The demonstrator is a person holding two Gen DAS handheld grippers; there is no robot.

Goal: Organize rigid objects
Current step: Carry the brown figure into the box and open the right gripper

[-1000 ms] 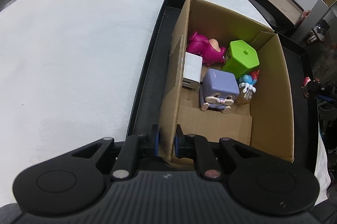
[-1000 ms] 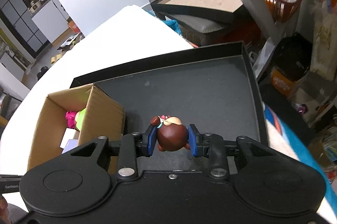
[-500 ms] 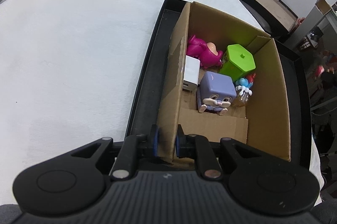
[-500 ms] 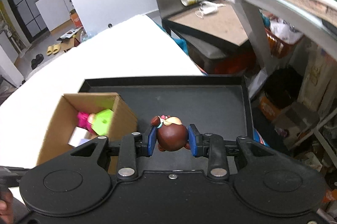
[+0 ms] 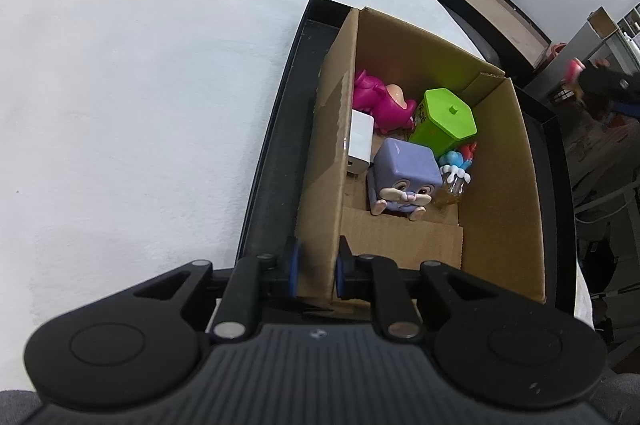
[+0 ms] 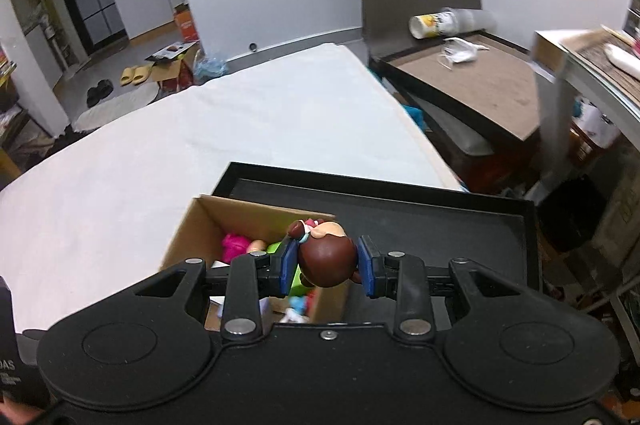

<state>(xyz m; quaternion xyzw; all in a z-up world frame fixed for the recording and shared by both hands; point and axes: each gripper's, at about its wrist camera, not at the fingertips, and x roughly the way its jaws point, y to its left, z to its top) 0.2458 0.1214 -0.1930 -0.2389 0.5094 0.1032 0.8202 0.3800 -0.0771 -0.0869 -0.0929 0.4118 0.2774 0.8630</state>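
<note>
While both grippers are clamped, the scene reads so:
Surface: white cloth-covered table (image 5: 140, 85) carrying everything else.
Tray: shallow black rectangular tray (image 5: 272, 161) on the cloth, with the box standing inside it at its left end.
Box: open brown cardboard box (image 5: 508, 185), flaps up, toys on its floor.
Left gripper: black two-finger left gripper (image 5: 317, 271), blue pads pinching the near left wall of the cardboard box.
Right gripper: black two-finger right gripper (image 6: 327, 265), pads pressed on the figurine, held above the box's right edge.
Green item: lime hexagonal lidded container (image 5: 446, 123), at the far side of the box floor.
Purple item: lilac cube-shaped rabbit toy (image 5: 404, 181), just in front of the green container.
Pink item: magenta plastic figure (image 5: 380, 101), lying by the left wall.
White item: small white block (image 5: 360, 141), against the left wall.
Held item: brown-haired doll figurine (image 6: 326, 257), off the tray, between the right pads.
</note>
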